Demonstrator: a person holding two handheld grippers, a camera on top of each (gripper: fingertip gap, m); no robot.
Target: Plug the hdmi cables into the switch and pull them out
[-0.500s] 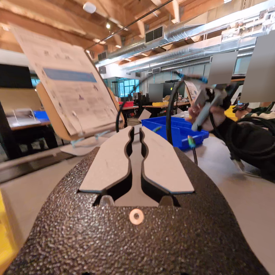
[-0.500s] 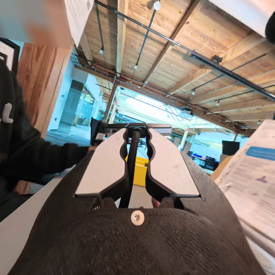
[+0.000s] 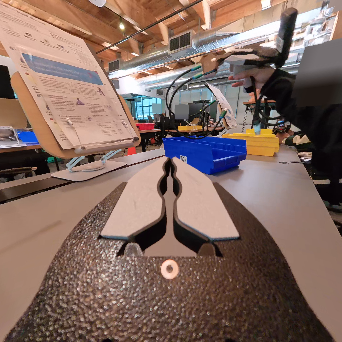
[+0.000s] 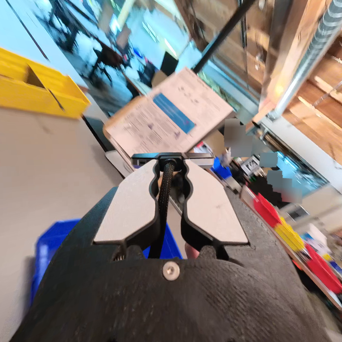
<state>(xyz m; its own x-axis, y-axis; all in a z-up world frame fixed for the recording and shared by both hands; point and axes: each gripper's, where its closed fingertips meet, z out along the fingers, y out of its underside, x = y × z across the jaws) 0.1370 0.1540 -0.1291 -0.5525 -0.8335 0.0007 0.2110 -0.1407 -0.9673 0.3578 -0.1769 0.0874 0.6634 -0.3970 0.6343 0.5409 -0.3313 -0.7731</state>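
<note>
Swung right gripper [image 4: 169,167] up over blue bin [image 3: 204,148], clamped on braided cable [image 4: 164,192] at switch [image 4: 172,157]; left gripper [image 3: 170,162] pressed together, empty; next: seat remaining plugs.

print is carried by two things only: a white sheet with a blue banner [image 3: 70,88], propped on a stand [image 3: 88,169] at the desk [image 3: 259,194] far-left edge, and a small white sticker [image 3: 183,158] on the blue bin [image 3: 222,148] near corner. the sheet's small print can't be made out.
</note>
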